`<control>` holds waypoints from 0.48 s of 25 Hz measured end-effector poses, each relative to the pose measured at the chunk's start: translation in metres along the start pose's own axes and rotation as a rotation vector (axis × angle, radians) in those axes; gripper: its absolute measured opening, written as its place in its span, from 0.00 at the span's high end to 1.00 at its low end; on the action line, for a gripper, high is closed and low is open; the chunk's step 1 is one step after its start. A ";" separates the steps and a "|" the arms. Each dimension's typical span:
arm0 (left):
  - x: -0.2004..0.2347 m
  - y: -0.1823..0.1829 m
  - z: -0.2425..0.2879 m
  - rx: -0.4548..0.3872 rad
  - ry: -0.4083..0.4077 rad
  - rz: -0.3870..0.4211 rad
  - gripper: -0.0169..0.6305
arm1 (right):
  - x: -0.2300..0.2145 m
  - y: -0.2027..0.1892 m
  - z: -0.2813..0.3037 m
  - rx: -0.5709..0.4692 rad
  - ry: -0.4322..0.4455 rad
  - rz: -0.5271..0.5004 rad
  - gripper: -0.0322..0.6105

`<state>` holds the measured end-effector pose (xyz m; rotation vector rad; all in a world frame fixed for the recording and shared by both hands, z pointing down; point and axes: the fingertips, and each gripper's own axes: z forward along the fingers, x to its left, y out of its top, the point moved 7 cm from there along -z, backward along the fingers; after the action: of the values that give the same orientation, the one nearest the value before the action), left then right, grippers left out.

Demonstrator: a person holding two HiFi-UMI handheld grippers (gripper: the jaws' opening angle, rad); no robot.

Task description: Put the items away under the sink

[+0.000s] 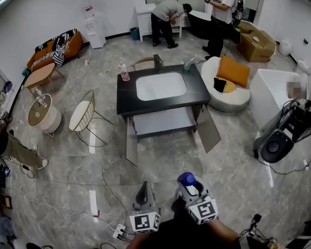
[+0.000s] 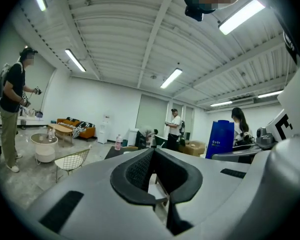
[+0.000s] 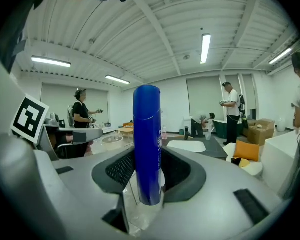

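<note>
My right gripper is shut on an upright blue bottle, which stands between its black pads; its rounded cap shows at the bottom of the head view. My left gripper is beside it, shut, with nothing in it, its tips meeting. The blue bottle also shows at the right of the left gripper view. Ahead stands the sink cabinet with a black top and a white basin. Both its doors hang open over a bare shelf. A pink bottle and a teal bottle stand on the top.
A wire chair and a round side table stand left of the cabinet. A white beanbag with an orange cushion is to its right, a black device nearer. Cables cross the floor. People stand at the back.
</note>
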<state>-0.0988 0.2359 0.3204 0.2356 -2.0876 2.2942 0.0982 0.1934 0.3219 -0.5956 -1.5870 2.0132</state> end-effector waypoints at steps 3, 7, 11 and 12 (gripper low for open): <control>-0.007 0.004 0.039 0.000 0.038 0.001 0.95 | -0.038 0.000 0.027 0.003 0.049 -0.012 0.70; -0.013 0.007 0.081 -0.015 0.080 -0.010 0.95 | -0.080 0.002 0.055 0.008 0.089 -0.028 0.70; -0.013 0.010 0.119 -0.009 0.095 0.006 0.95 | -0.109 0.001 0.090 0.010 0.107 -0.037 0.70; -0.012 0.010 0.128 -0.006 0.101 0.005 0.95 | -0.114 0.000 0.099 0.012 0.112 -0.046 0.70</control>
<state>-0.0764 0.1091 0.3198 0.1126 -2.0493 2.2513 0.1262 0.0471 0.3475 -0.6499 -1.5077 1.9204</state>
